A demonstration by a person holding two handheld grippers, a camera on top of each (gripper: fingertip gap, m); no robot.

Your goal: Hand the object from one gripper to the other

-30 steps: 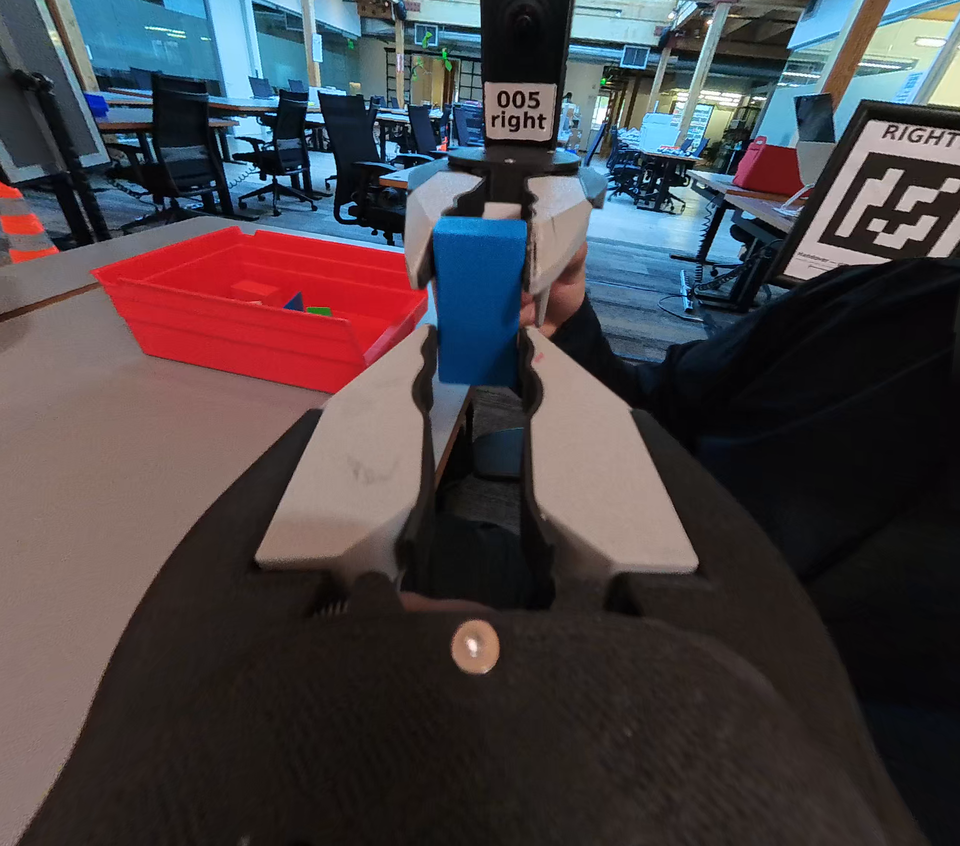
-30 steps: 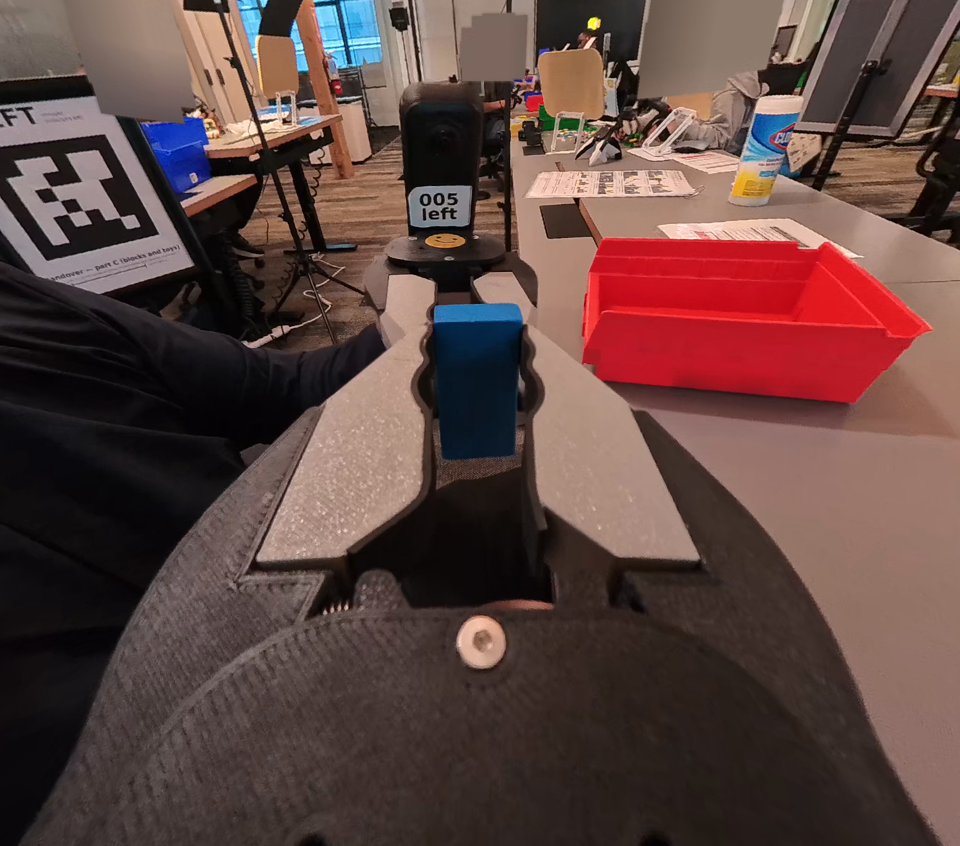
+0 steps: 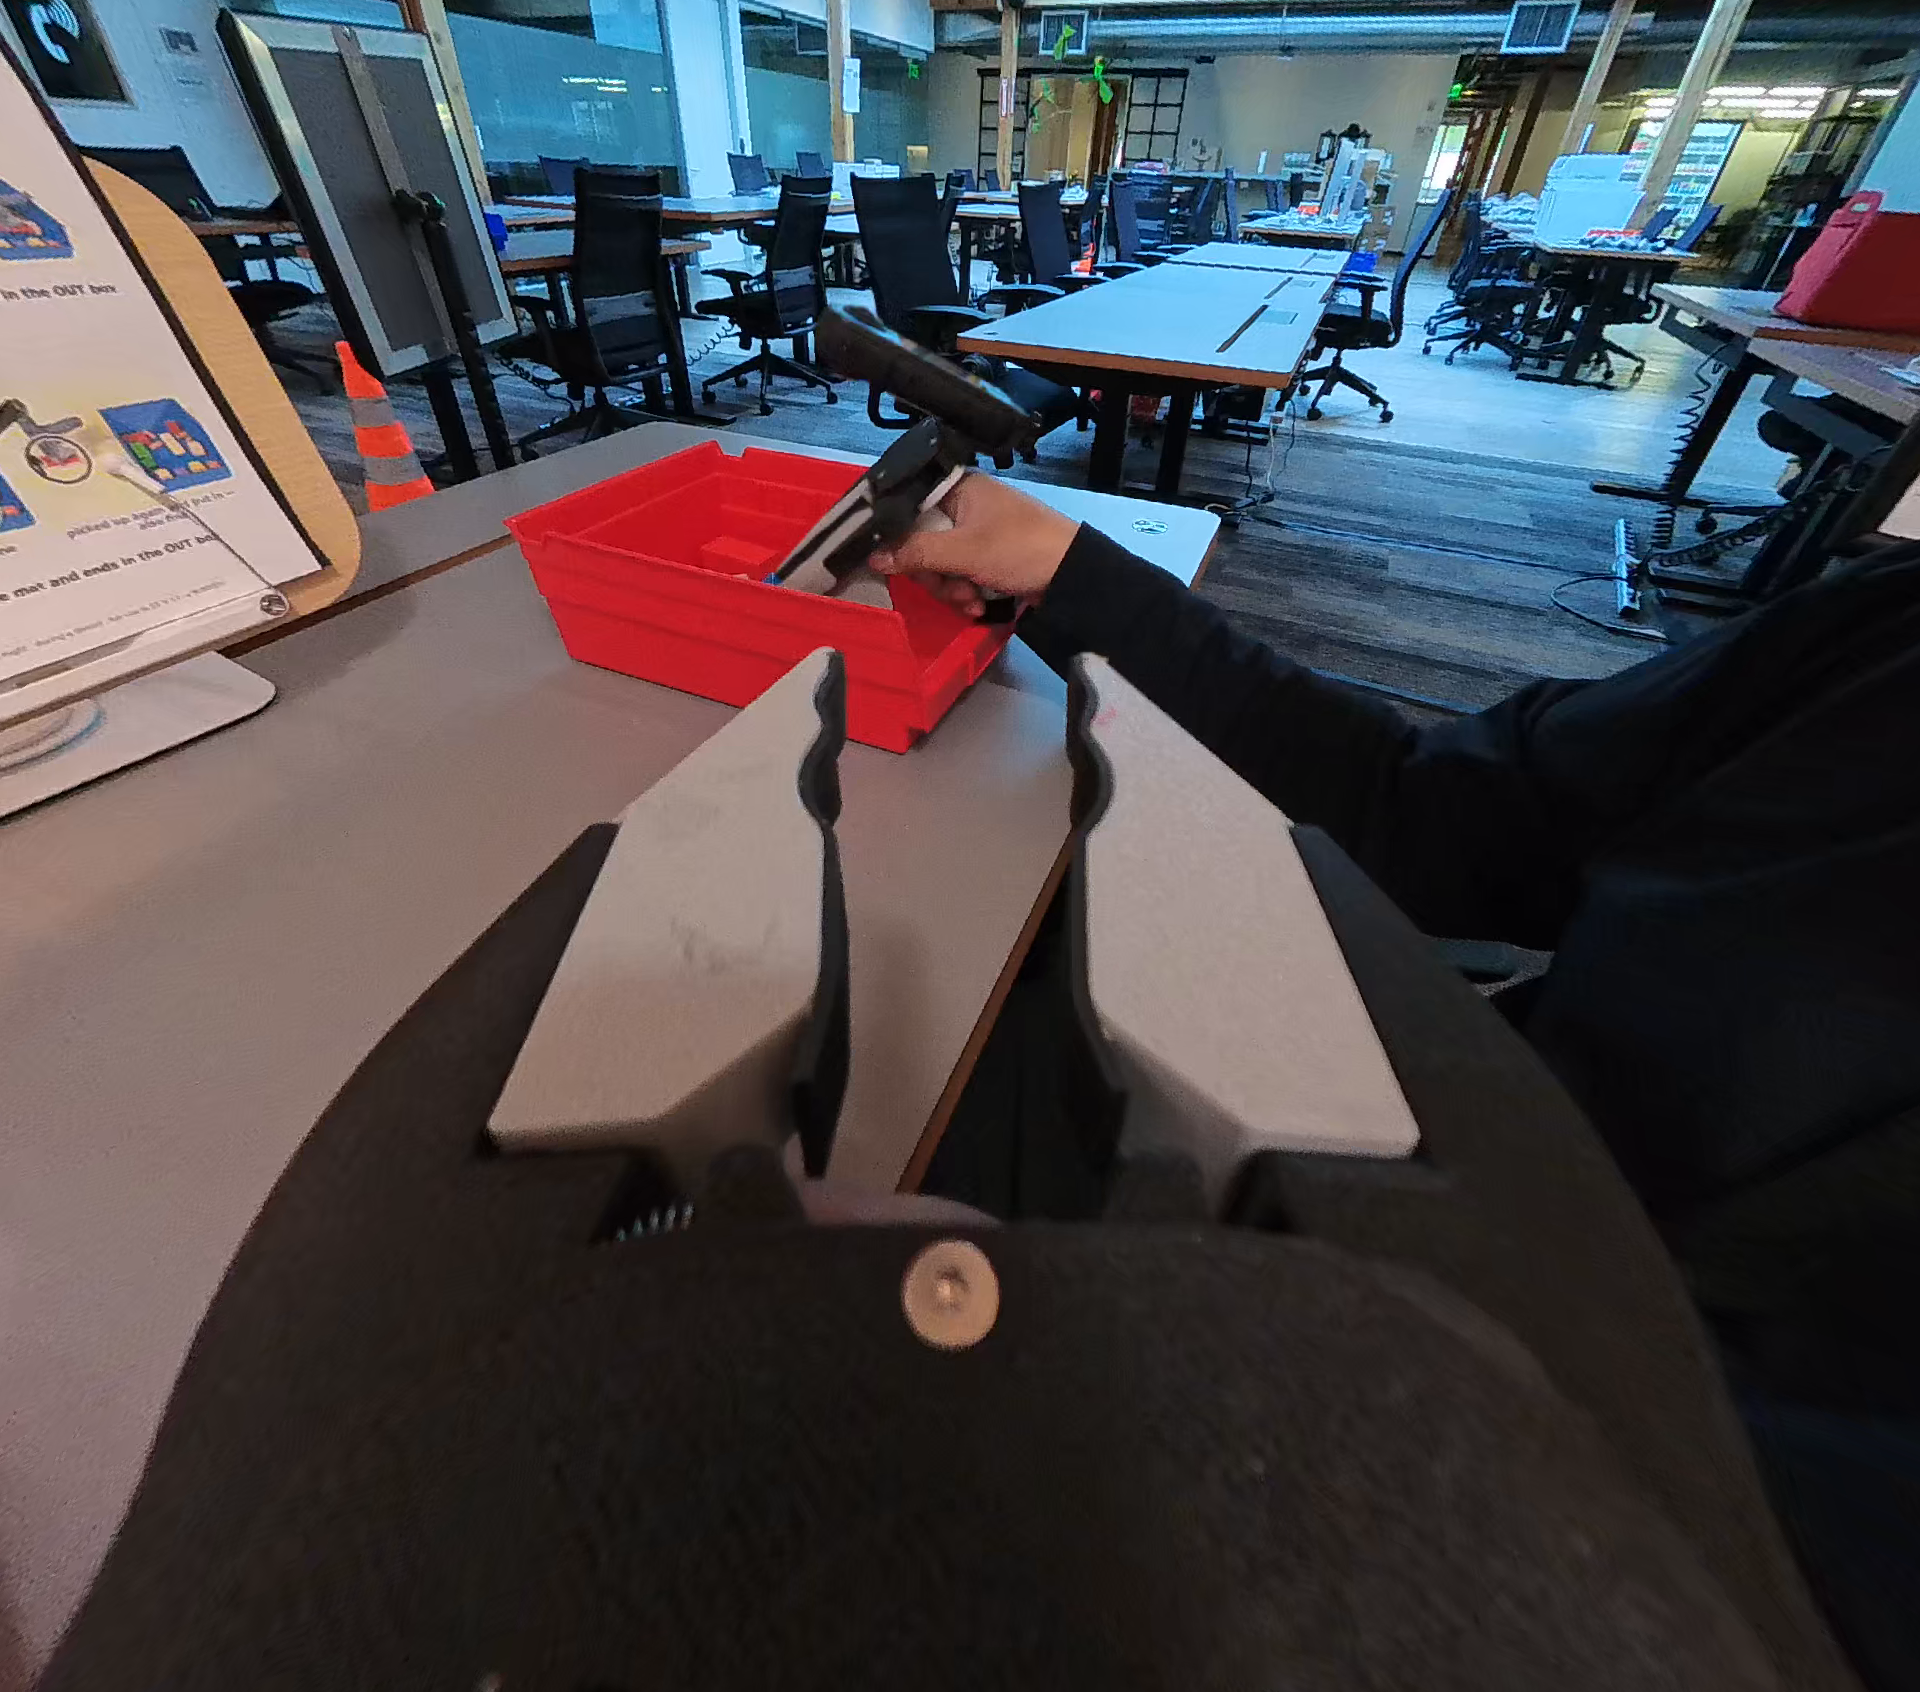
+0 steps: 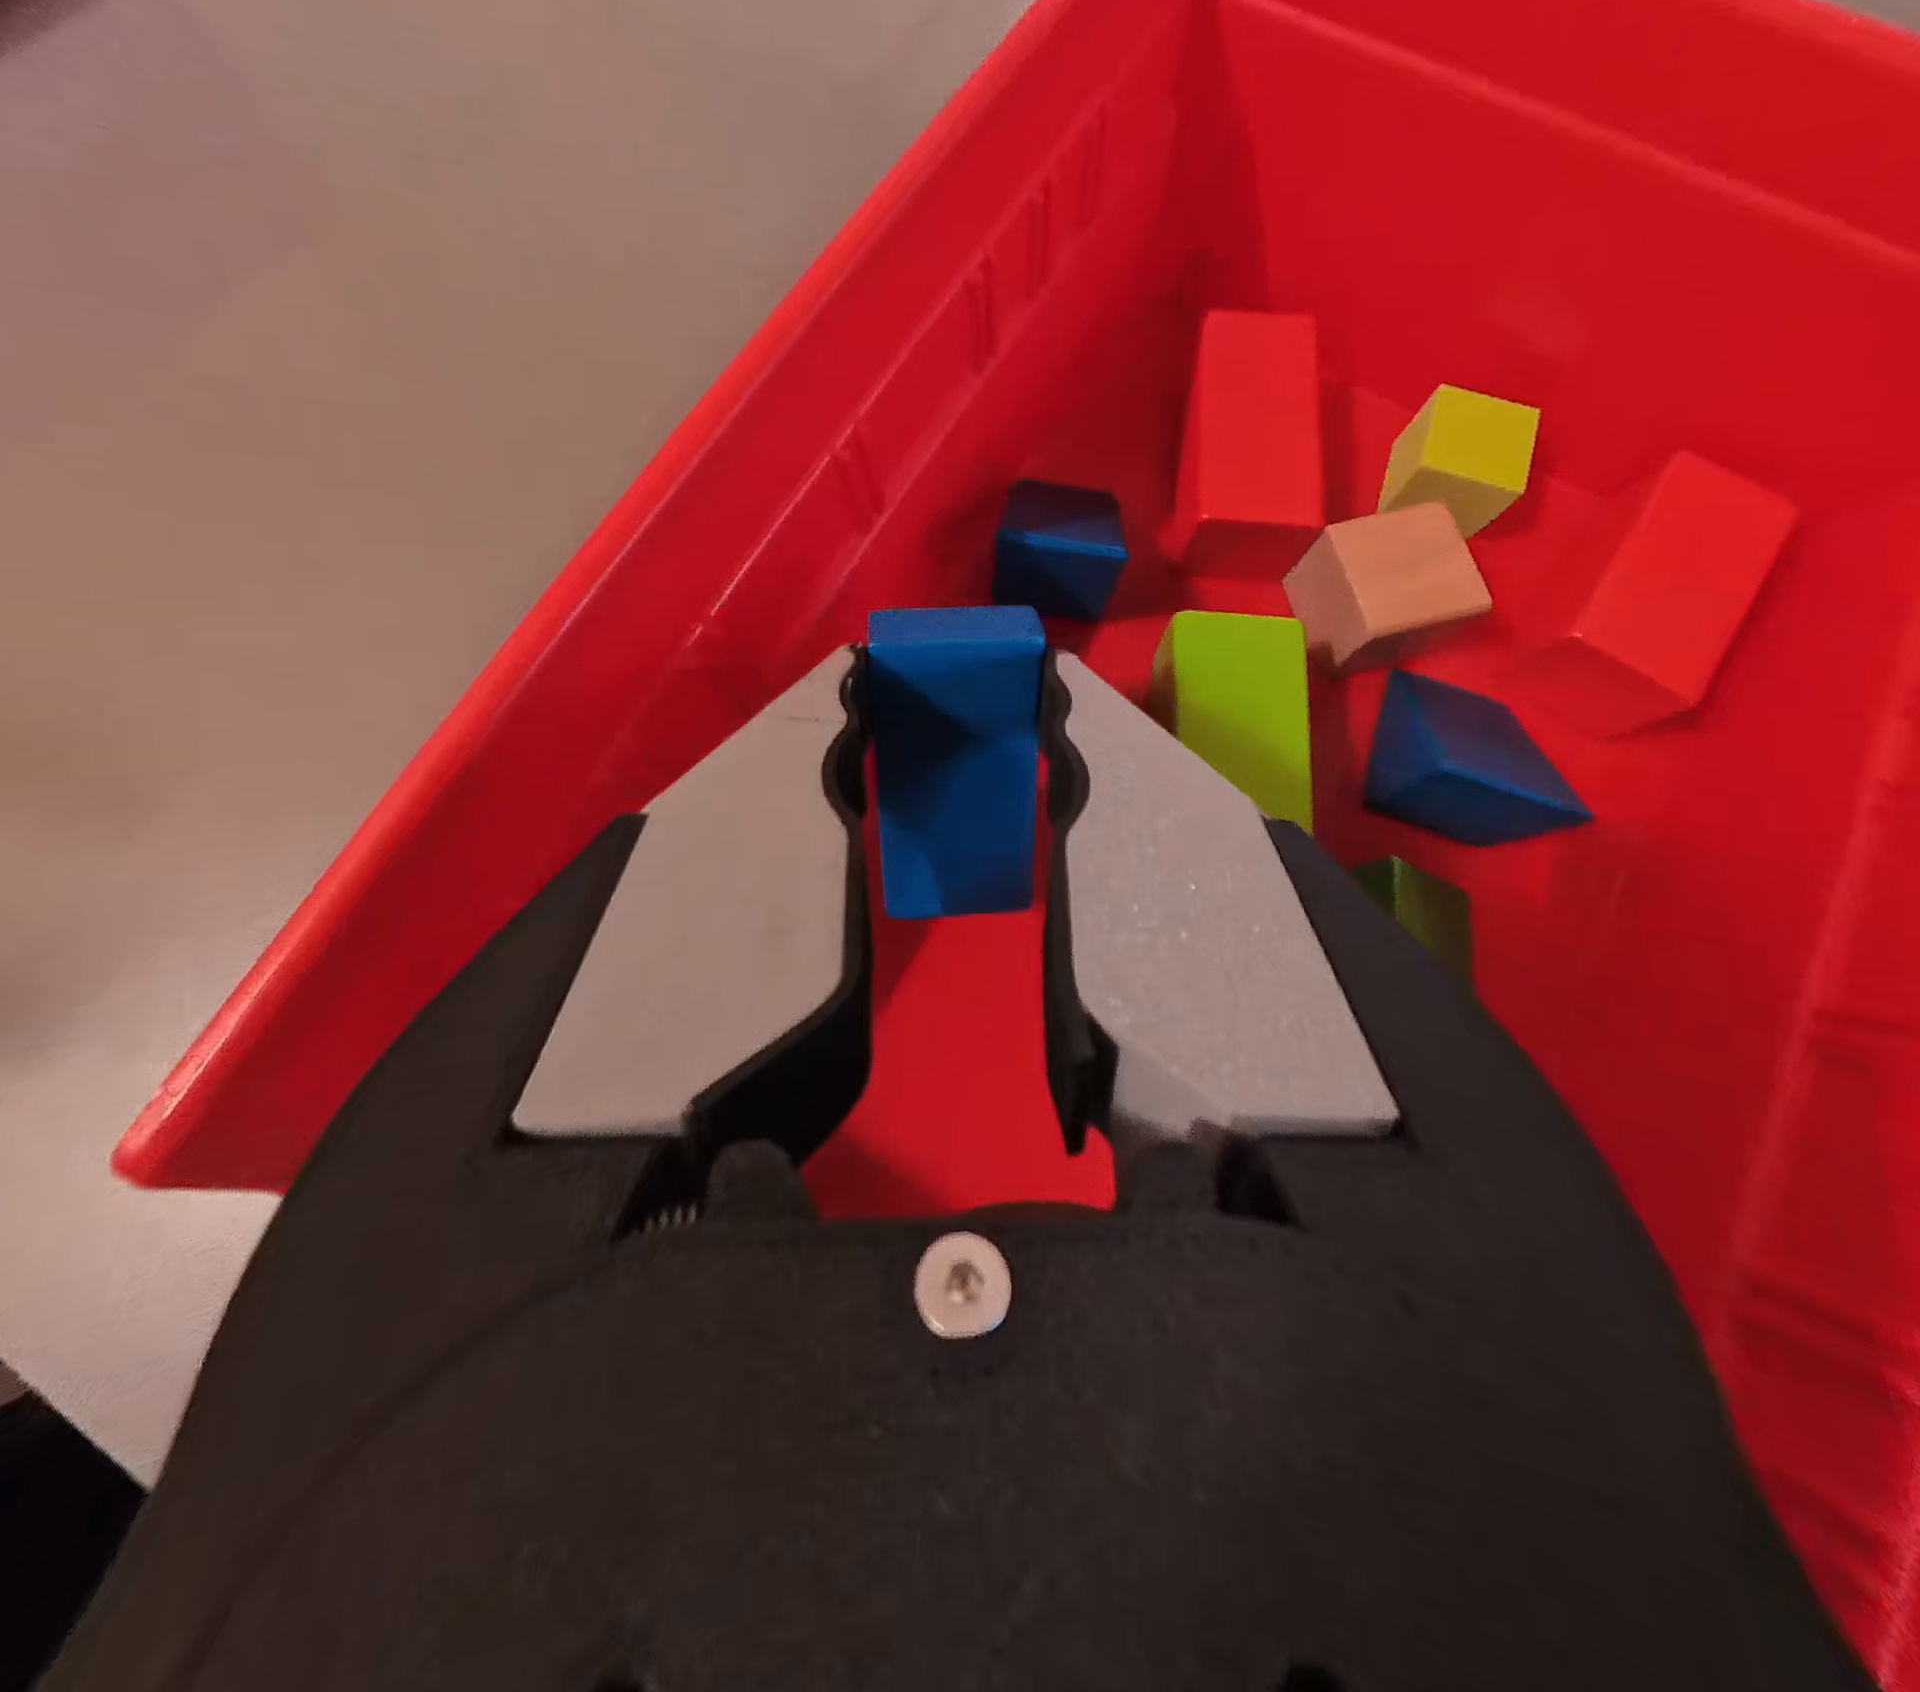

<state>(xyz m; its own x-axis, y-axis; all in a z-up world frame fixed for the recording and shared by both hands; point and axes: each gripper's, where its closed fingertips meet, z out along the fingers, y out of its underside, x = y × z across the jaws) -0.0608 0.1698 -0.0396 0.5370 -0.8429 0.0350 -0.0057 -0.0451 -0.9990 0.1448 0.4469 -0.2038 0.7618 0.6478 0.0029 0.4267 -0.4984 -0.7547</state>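
My blue block [image 4: 954, 759] sits clamped between the right gripper [image 4: 954, 686] fingers, long axis along them, tip pointing down into the red bin [image 4: 1558, 115]. Eight loose blocks lie below, apart from it. My left gripper [image 3: 945, 707] hangs spread and empty, well back from the bin.

I'm counting 9 blocks altogether: 3 blue blocks [image 4: 954, 759] incl. the gripped 1, 3 red blocks [image 4: 1252, 437], 2 green blocks [image 4: 1242, 707], 1 yellow-green block [image 4: 1465, 453], 1 tan block [image 4: 1387, 582]. Also seeing 1 red bin [image 4: 1558, 115] and 2 grippers [image 3: 951, 707].
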